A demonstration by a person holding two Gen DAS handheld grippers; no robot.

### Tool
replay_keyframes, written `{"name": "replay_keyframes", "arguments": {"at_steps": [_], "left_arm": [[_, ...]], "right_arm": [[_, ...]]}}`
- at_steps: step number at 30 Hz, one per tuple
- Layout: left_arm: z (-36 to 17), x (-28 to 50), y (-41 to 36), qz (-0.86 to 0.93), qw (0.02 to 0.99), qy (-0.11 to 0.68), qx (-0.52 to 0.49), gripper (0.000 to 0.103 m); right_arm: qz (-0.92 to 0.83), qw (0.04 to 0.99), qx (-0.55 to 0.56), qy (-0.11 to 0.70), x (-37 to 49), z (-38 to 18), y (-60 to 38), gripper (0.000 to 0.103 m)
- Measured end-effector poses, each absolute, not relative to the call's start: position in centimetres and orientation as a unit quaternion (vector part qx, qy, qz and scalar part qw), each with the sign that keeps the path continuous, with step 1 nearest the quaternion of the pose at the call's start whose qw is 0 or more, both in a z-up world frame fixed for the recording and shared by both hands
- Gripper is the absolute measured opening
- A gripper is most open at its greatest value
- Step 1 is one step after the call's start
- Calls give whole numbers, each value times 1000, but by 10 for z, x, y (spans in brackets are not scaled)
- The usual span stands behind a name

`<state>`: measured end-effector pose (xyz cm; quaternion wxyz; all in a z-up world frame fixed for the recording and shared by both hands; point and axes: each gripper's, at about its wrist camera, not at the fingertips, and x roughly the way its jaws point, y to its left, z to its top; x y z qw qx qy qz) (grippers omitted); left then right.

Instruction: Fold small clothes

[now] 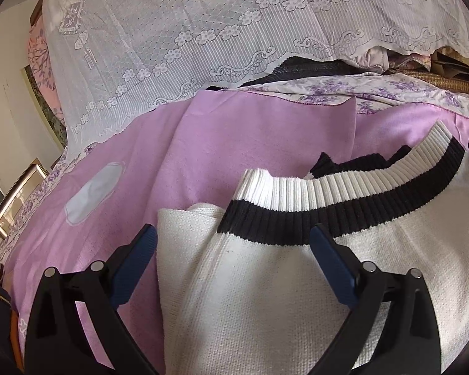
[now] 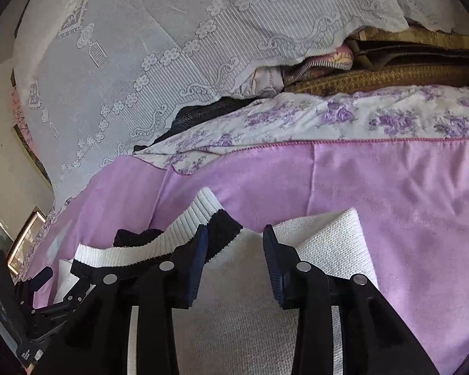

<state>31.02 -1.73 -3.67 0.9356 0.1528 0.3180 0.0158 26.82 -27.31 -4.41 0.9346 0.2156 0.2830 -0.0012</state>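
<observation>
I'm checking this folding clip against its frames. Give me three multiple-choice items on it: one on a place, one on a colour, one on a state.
1. Where does the white knit sweater lie?
A. on the pink sheet
B. on a wooden floor
C. in a basket

2. What colours is the sweater's ribbed band?
A. red and grey
B. white and black
C. all blue

3. How do the jaws of the left gripper and the right gripper stand?
A. both clamped on the band
B. left shut, right open
C. both apart, no pad pressing on cloth

Answers:
1 A: pink sheet shows around the sweater in both views.
2 B: a white stripe runs above a black one.
3 C: sweater shows in the gap between each pair of pads.
</observation>
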Motion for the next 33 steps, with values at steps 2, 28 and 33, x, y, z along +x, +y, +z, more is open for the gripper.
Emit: {"name": "replay_keyframes", "arguments": {"at_steps": [2, 28, 33], "left_arm": [[-37, 311, -17, 14, 935, 319, 151, 96], [-43, 316, -1, -13, 923, 369, 107, 98], [-38, 300, 20, -28, 922, 384, 48, 98]], "right_arm": [[4, 944, 182, 274, 263, -38, -262, 42], [-2, 930, 80, 359, 227, -50, -233, 82], [-2, 937, 103, 334, 205, -44, -244, 85]]}}
